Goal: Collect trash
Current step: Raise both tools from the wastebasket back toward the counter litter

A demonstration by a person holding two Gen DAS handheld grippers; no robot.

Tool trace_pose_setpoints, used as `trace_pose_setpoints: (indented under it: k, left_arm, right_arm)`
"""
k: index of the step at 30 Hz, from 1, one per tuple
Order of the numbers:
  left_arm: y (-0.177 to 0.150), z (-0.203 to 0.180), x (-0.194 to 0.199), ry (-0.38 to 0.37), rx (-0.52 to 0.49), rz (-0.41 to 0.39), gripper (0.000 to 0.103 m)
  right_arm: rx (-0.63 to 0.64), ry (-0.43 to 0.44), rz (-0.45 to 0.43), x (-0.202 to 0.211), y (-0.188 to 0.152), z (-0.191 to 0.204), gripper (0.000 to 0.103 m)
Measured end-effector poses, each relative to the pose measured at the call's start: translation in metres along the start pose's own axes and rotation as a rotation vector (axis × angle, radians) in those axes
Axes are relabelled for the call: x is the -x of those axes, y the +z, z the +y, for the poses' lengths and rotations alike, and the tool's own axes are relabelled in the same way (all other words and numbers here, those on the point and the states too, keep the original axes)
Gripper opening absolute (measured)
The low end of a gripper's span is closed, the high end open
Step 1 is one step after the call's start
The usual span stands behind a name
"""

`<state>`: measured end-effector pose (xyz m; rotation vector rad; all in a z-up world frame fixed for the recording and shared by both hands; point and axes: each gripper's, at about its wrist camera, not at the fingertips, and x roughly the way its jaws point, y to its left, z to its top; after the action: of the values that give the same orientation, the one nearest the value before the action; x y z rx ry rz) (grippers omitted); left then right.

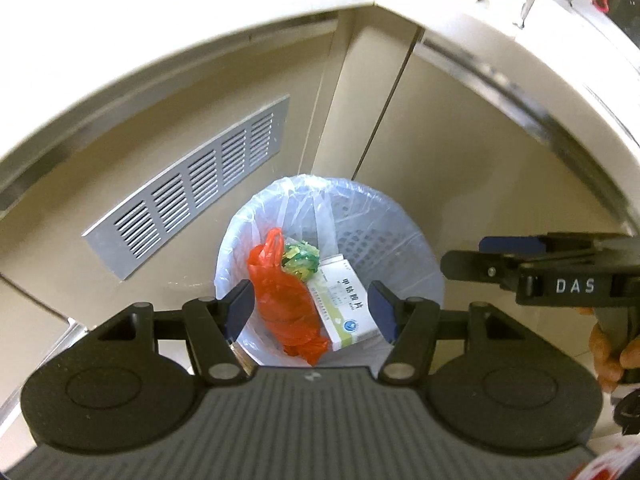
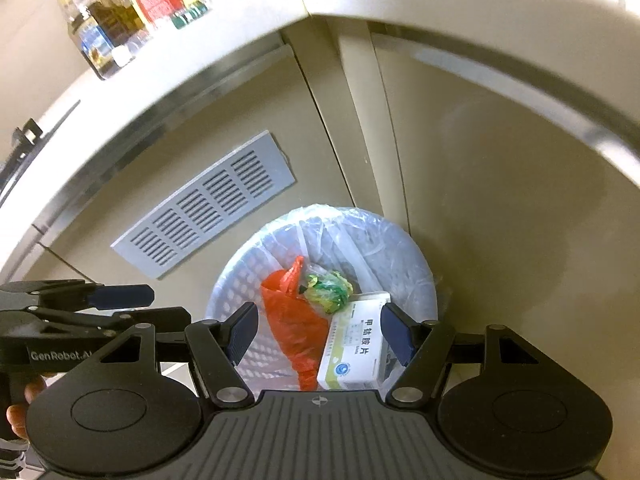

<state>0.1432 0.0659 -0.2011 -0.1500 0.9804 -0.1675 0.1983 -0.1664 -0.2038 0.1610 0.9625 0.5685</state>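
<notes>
Medicine box (image 1: 347, 304) lies in lined bin (image 1: 400, 216), long axis running toward the cupboards, beside orange bag (image 1: 284, 300). Left gripper (image 1: 312, 312) and right gripper (image 2: 320, 334) jaws apart, empty.

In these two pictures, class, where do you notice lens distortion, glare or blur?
Left wrist view: the straight counter edge bows into an arc and is washed out by glare; the bin stays sharp. Right wrist view: the same bowing, the bottles at the top corner look soft, and the box reads clearly.

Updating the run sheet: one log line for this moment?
left tool: open, empty | right tool: open, empty | bin: orange bag, green wrapper, white box inside
</notes>
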Motion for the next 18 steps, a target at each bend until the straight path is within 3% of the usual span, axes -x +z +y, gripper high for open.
trace_pose_setpoints:
  k: [18]
  left_arm:
    - [0.020, -0.021, 0.110, -0.022, 0.001, -0.180, 0.059]
  right_arm:
    - [0.017, -0.023, -0.179, 0.100, 0.016, 0.035, 0.068]
